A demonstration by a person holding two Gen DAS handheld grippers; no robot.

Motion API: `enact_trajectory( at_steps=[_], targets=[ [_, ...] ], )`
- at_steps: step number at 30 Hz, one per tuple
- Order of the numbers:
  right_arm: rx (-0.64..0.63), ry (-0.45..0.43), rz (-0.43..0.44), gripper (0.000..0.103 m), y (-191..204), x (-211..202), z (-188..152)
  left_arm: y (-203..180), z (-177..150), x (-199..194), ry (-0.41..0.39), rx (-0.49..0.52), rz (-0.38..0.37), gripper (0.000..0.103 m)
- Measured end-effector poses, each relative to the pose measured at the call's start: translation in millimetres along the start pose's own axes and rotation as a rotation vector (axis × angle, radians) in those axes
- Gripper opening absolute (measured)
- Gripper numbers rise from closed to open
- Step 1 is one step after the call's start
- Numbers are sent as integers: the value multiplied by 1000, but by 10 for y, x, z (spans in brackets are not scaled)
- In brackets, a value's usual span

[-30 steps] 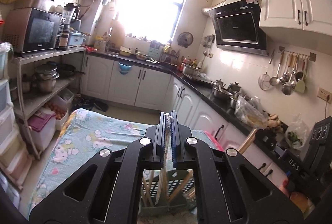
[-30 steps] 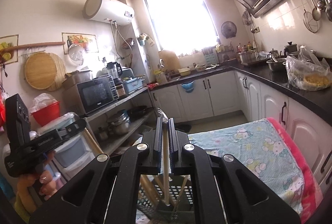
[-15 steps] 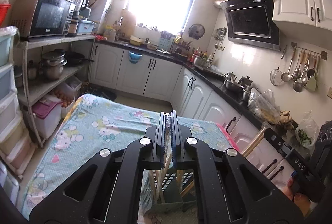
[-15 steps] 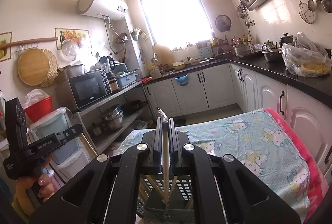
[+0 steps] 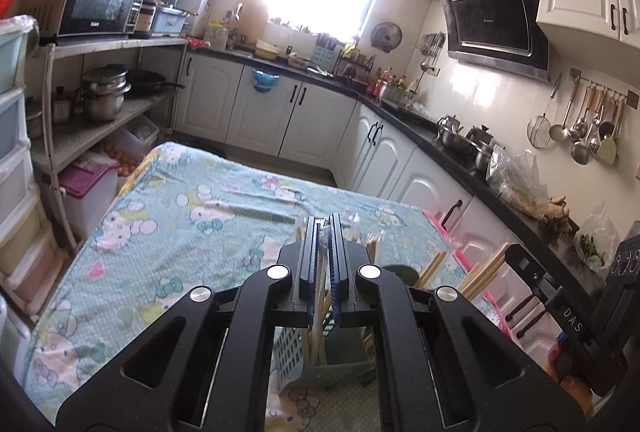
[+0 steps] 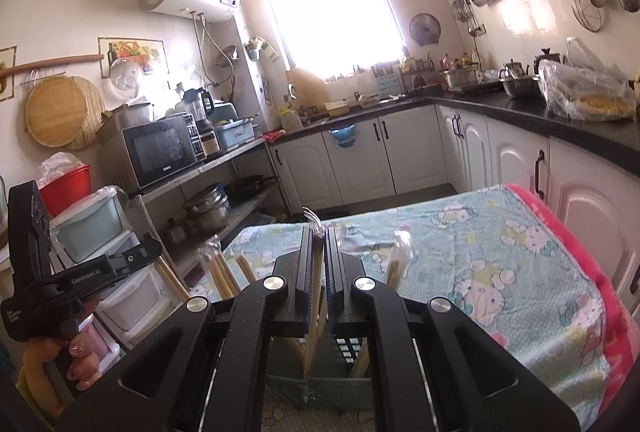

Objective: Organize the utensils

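Observation:
My left gripper (image 5: 324, 228) is shut on a wooden chopstick in a clear wrapper (image 5: 318, 316), which hangs down into a grey-green slotted utensil holder (image 5: 288, 352) on the table. My right gripper (image 6: 319, 232) is likewise shut on a wrapped wooden chopstick (image 6: 314, 316), whose lower end reaches into the same holder (image 6: 320, 384). More wrapped chopsticks stand in the holder, leaning outward (image 5: 432, 266) (image 6: 220, 272) (image 6: 400, 260). The holder's floor is hidden behind both grippers' bodies.
The table wears a light green cartoon-print cloth (image 5: 180, 224) with a pink edge (image 6: 560, 232). White cabinets (image 5: 392, 159) run along the right, a shelf rack with pots and a microwave (image 6: 160, 151) along the left. A hand (image 6: 80, 360) holds the other gripper's handle.
Both grippers have sunk toward the table with their chopsticks. The holder and the standing chopsticks now sit higher and closer in both views.

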State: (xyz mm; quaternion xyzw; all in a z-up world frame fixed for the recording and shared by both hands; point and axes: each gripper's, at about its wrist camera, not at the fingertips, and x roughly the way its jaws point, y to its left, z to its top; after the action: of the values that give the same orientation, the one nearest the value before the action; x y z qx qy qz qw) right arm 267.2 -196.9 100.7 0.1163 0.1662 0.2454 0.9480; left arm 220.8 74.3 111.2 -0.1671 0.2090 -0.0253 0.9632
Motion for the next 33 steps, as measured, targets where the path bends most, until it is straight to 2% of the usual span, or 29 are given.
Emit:
enact_trajectory(
  at_steps=[8,11,13,16,33],
  targets=[
    [25,34,-10,6,-59,-27,-123,75,-121,-27,27,-24,6,2],
    [34,48,-11,10,-82,-51,-154,91,-148,-44,33,-30,5,3],
    [44,54,-12,21,-106,-76,-181,97,-164,-58,39,-34,2,10],
    [52,65,-12,26,-124,-100,-207,115,-199,-72,48,-39,0,14],
    [69,136,-51,40,-190,-283,-478,129,-473,-207,112,-28,2,44]
  ],
)
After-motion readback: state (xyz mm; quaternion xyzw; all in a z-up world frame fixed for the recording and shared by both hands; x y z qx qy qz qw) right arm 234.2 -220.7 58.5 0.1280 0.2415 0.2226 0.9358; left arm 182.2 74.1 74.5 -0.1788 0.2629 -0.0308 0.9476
